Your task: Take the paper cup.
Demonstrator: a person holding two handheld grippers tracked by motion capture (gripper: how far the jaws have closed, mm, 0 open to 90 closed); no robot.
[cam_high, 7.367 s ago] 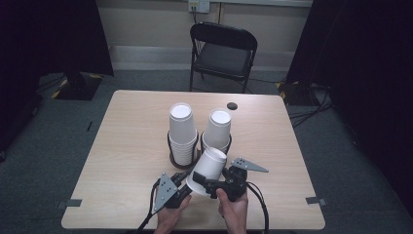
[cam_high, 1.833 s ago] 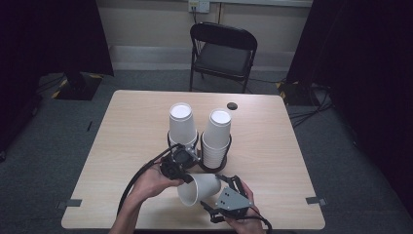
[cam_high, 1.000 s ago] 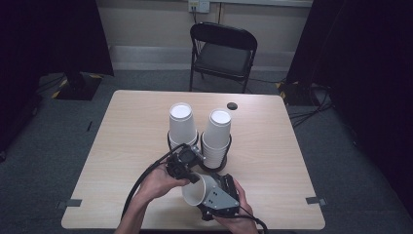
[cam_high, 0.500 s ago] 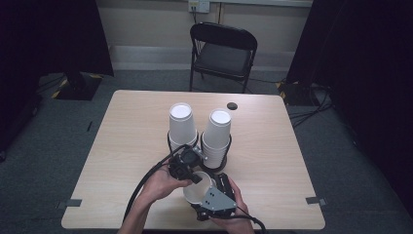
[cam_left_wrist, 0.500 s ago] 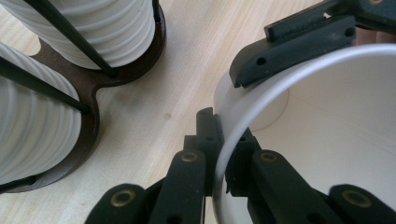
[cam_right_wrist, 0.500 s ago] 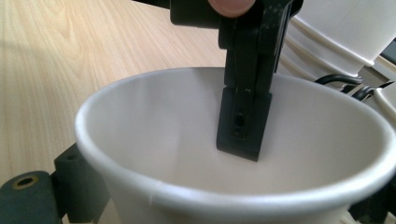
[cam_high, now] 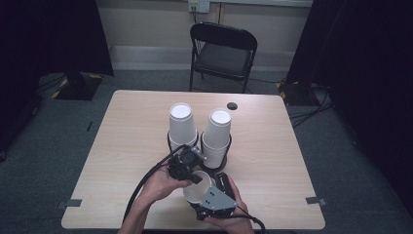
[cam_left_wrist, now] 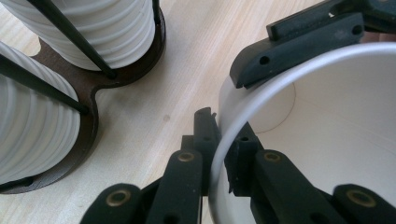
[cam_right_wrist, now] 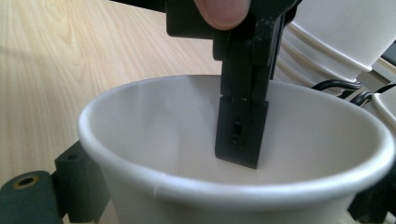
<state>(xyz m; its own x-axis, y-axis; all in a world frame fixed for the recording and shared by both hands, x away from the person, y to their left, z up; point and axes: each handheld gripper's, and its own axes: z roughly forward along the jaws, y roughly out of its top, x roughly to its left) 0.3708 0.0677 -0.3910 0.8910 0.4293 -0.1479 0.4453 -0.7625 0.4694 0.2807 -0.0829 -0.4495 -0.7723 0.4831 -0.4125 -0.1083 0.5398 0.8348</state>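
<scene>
A single white paper cup (cam_high: pixel 196 191) is held near the table's front edge, mouth turned up toward the person. My right gripper (cam_high: pixel 203 191) is shut around the cup's body; its jaws flank the cup (cam_right_wrist: pixel 154 140) at lower left and lower right. My left gripper (cam_high: pixel 194 177) comes from the left and pinches the cup's rim, one jaw inside and one outside the wall (cam_left_wrist: pixel 222 154). Its inner finger (cam_right_wrist: pixel 242 133) hangs down within the cup. Behind them, two upside-down stacks of white cups (cam_high: pixel 181 123) (cam_high: pixel 217 130) sit in a dark holder (cam_left_wrist: pixel 91 88).
A small black disc (cam_high: pixel 232 105) lies on the table behind the stacks. A black folding chair (cam_high: pixel 221 48) stands beyond the far edge. The wooden table (cam_high: pixel 122 136) has bare surface left and right of the holder. Cables trail from both grippers toward the front edge.
The left gripper came up from the lower left to the cup and closed on its rim. The right gripper turned the cup mouth-up and drew it slightly toward the front edge.
</scene>
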